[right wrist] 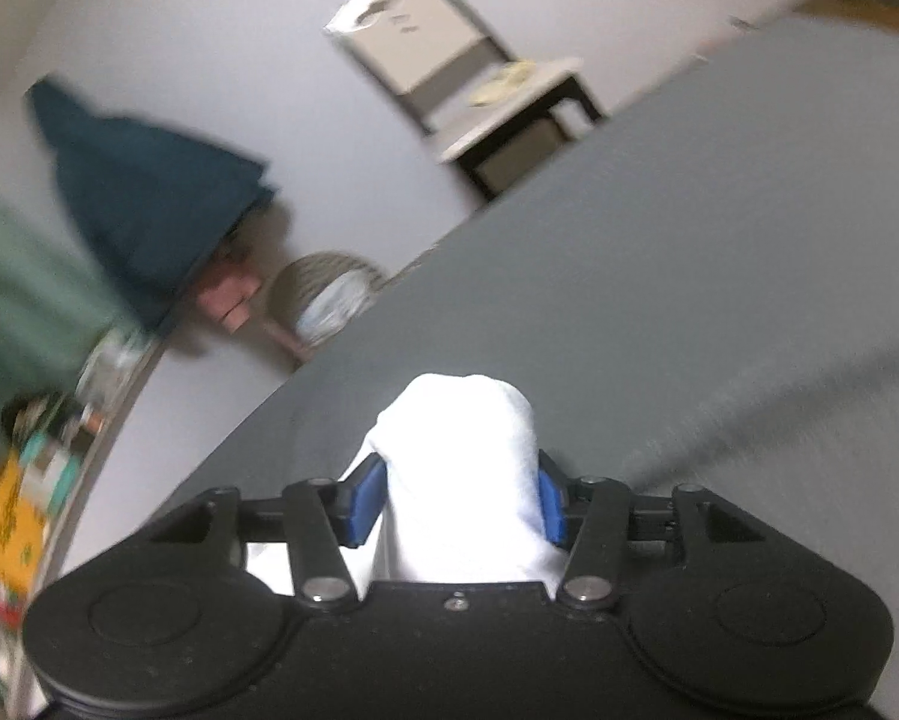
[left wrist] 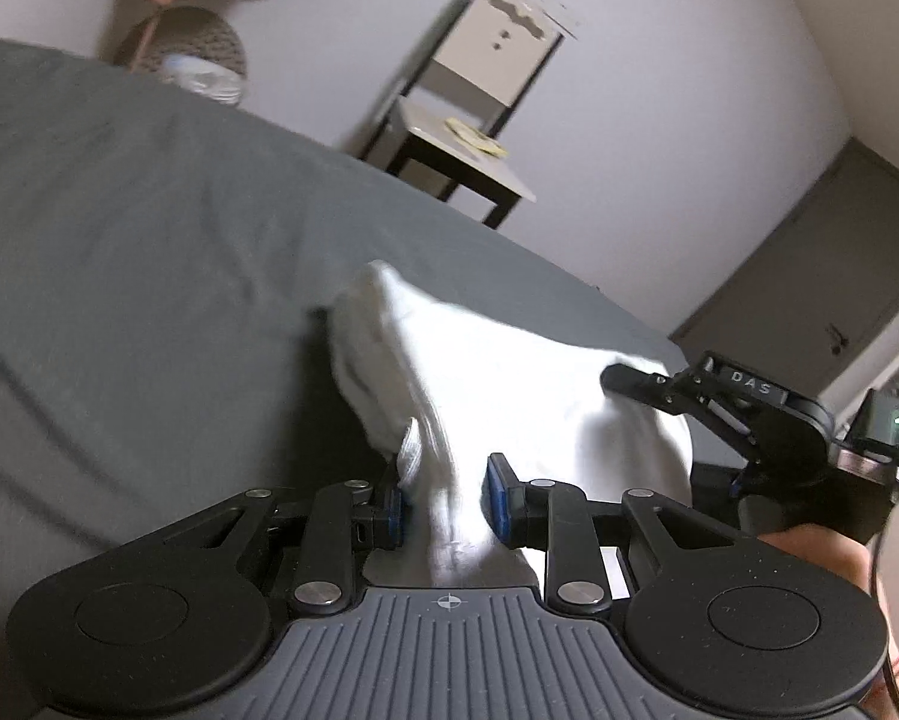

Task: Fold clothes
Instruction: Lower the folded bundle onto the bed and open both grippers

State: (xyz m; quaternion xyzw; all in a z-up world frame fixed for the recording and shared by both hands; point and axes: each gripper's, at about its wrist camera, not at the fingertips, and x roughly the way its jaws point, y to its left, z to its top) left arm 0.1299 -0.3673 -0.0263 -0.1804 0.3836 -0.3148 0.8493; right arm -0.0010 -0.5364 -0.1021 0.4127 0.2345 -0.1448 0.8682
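Note:
A white garment (left wrist: 509, 372) lies bunched on a grey bed sheet (left wrist: 149, 240). One end of it rises into my left gripper (left wrist: 447, 507), whose blue pads are shut on a narrow fold. At the right of the left wrist view, the right gripper's upper finger (left wrist: 629, 381) rests on the far end of the cloth. In the right wrist view my right gripper (right wrist: 458, 498) has a thick roll of the white garment (right wrist: 461, 420) between its blue pads. The cloth touches both pads and bulges above them. The grey sheet (right wrist: 719, 270) spreads beyond it.
A chair (left wrist: 479, 90) with a pale seat stands past the bed against the wall. A woven basket (left wrist: 191, 48) with laundry sits by the bed's far edge. A grey door (left wrist: 839, 276) is at right. Dark blue cloth (right wrist: 143, 198) hangs near a cluttered shelf (right wrist: 29, 480).

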